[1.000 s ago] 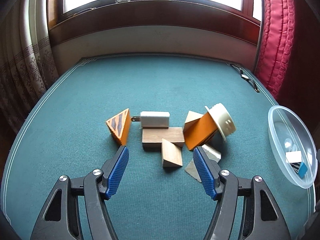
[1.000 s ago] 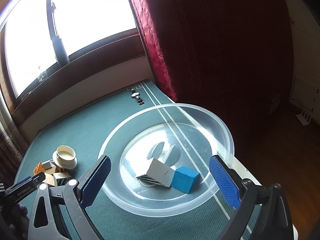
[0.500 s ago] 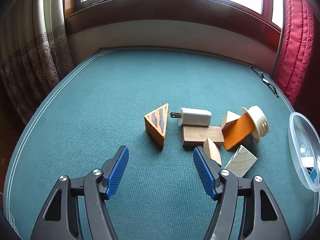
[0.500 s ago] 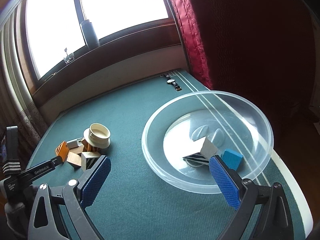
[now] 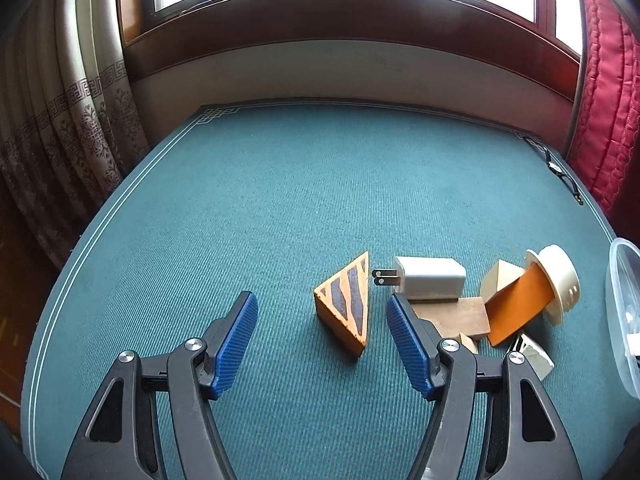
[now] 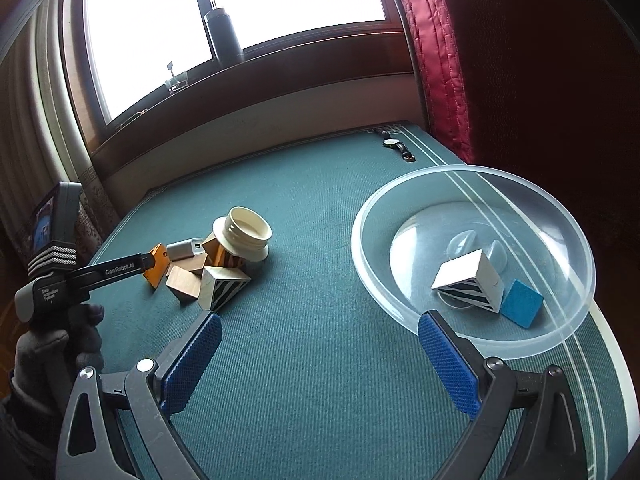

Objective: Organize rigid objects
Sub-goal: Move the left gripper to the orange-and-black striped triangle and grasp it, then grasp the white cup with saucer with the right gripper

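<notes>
The left tool (image 5: 322, 340) is held tilted downward, released, the orange wedge (image 5: 345, 309) framed just ahead between its jaws; the right tool (image 6: 320, 364) is likewise released over bare desk (image 6: 320, 200).

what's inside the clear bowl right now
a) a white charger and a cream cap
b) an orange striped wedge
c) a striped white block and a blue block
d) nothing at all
c: the right wrist view shows a white block with black stripes and a blue block lying side by side in the clear bowl, while the rest sit on the table.
</notes>
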`<state>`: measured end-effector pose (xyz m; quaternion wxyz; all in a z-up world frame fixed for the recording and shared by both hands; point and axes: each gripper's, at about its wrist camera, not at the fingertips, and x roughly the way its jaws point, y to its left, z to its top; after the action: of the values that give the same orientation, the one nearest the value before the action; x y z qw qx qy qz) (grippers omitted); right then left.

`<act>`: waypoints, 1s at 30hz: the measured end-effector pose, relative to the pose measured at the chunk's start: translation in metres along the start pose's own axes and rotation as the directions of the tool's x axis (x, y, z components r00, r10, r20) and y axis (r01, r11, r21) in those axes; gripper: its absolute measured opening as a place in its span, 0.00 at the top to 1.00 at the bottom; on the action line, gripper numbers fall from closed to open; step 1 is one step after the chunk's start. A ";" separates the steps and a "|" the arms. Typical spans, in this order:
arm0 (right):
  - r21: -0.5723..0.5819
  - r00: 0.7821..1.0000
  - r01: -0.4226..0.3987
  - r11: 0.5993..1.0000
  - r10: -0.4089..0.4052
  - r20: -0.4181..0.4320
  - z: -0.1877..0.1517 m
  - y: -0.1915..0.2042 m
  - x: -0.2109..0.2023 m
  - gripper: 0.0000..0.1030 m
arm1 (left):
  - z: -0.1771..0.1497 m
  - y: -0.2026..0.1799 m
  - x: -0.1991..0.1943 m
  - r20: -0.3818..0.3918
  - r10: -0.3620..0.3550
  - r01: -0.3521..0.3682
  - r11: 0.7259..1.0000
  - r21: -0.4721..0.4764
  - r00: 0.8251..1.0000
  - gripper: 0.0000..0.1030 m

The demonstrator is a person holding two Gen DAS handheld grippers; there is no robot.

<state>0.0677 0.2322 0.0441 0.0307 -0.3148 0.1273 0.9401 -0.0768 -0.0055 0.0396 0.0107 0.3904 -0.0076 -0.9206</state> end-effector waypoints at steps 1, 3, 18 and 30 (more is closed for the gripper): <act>-0.001 1.000 -0.002 1.000 0.002 -0.004 -0.001 0.001 0.001 0.02 | 0.001 -0.001 0.004 -0.004 0.001 -0.001 1.000 0.005 1.000 0.34; -0.002 1.000 -0.006 1.000 0.006 -0.012 -0.001 0.002 0.003 0.02 | 0.003 -0.002 0.011 -0.012 0.003 -0.003 1.000 0.009 1.000 0.38; 0.025 0.994 -0.065 0.998 0.067 -0.085 0.014 0.020 0.029 0.02 | -0.003 0.010 0.015 -0.024 -0.066 0.065 0.997 -0.029 0.998 0.71; 0.059 0.981 -0.122 0.991 0.129 -0.144 0.054 0.039 0.069 0.03 | -0.003 0.027 -0.011 0.042 -0.044 0.046 0.997 -0.063 0.998 0.71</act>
<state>-0.0240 0.2069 0.0530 -0.0302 -0.3740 0.1721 0.9108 -0.0665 -0.0318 0.0456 0.0022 0.3711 0.0303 -0.9281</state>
